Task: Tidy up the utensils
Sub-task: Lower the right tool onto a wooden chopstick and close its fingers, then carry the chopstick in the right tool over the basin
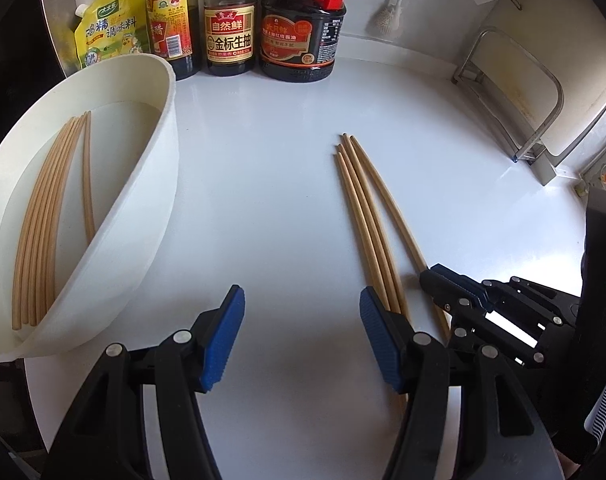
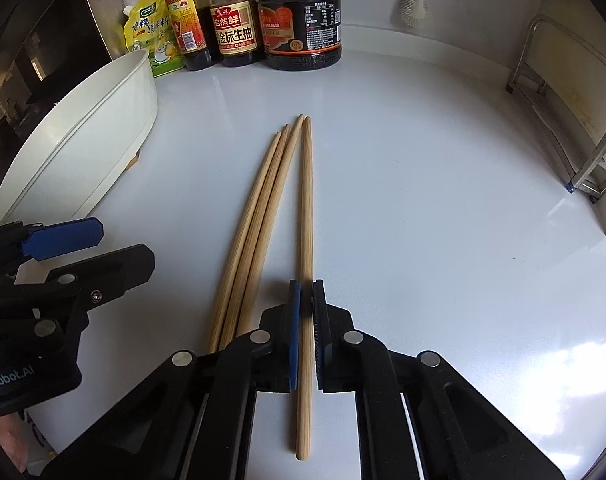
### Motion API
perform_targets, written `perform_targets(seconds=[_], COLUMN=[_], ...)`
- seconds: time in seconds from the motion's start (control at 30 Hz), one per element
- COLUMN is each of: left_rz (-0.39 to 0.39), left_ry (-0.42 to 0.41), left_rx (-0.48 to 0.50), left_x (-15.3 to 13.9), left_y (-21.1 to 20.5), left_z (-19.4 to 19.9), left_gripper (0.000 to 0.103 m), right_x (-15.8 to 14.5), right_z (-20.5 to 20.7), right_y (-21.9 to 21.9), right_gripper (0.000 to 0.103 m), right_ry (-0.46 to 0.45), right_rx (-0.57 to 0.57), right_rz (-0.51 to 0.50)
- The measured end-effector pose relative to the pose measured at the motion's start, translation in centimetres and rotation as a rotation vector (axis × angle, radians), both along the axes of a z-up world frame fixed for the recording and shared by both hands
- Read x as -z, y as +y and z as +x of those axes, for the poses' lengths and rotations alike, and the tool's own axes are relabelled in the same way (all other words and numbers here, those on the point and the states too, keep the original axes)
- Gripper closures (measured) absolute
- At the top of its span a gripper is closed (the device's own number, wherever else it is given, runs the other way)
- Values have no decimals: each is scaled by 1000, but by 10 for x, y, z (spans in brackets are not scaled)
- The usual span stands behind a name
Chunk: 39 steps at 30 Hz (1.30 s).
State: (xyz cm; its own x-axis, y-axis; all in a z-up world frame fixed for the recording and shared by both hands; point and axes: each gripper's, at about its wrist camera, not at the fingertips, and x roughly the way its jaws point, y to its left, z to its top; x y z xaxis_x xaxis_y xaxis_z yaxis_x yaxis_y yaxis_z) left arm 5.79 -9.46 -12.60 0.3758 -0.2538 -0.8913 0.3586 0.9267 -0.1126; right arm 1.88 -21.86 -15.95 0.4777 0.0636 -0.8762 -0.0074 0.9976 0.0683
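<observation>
- Chopsticks on the white counter (image 2: pixel 423 200): one single chopstick (image 2: pixel 305 216) lies between the right gripper's (image 2: pixel 306 304) blue pads, which stand close on either side of it — narrow, pressed to the stick or nearly so, though whether it is lifted I cannot tell.
- Just to its left lie three loose chopsticks (image 2: pixel 259 220), side by side and touching one another, their far tips meeting the single stick's tip.
- The left gripper (image 1: pixel 301 332) has its jaws wide apart with nothing between them; its right pad sits over the near ends of the three sticks in its own view.
- In the left wrist view the right gripper shows as a black and blue linkage at the lower right, over the fourth stick.
- To the left stands a white oval tub (image 1: pixel 159 200) — a bundle of chopsticks in the tub (image 1: pixel 43 220) rests on its floor, with one more lying slightly apart from the rest.
- At the far edge stand a yellow seasoning pouch (image 1: pixel 107 20) and three dark sauce bottles (image 1: pixel 229 28) in a row.
- Far right, a metal rack (image 1: pixel 515 92) holds a pale board upright.
</observation>
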Motion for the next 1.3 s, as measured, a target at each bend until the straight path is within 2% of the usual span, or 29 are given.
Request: perform_targets(seconds=[0.47,0.57,0.77,0.9,1.1,1.2,1.23,1.27,1.3], left_rz=[33,44,84,112,111,105,103,101,102], left_ry=[31,23,-1,-16,-34,-47,-52,-52,-48], left_rx=[28,27,18,10,8,17,21,28,37], left_x=[28,29,31,32,32,31,29,29,28], left_y=[-31,-33,-34,-35,-35,-36,-37,-38,-40], left_z=[2,2,2,4,5,4,4,4,4], left_gripper=[44,41,39,39,40,54,69,77,90], right_x=[2,2,-2,-3,2,3,3,3,3], right_z=[-38,-39,-34,-27,-19,-16,-15,-15,-14], right_y=[-37,-41,-47,-45,-41,-36,-35,-34,-33], right_gripper=[97,97,84,76,76,76,76,77,85], right_ry=[11,15,-9,-13,-3,-12,-15,-17,-19], right_rx=[81,92,124,127,123,102,97,93,86], right_rz=[42,54,77,47,-10,-57,-62,-61,-58])
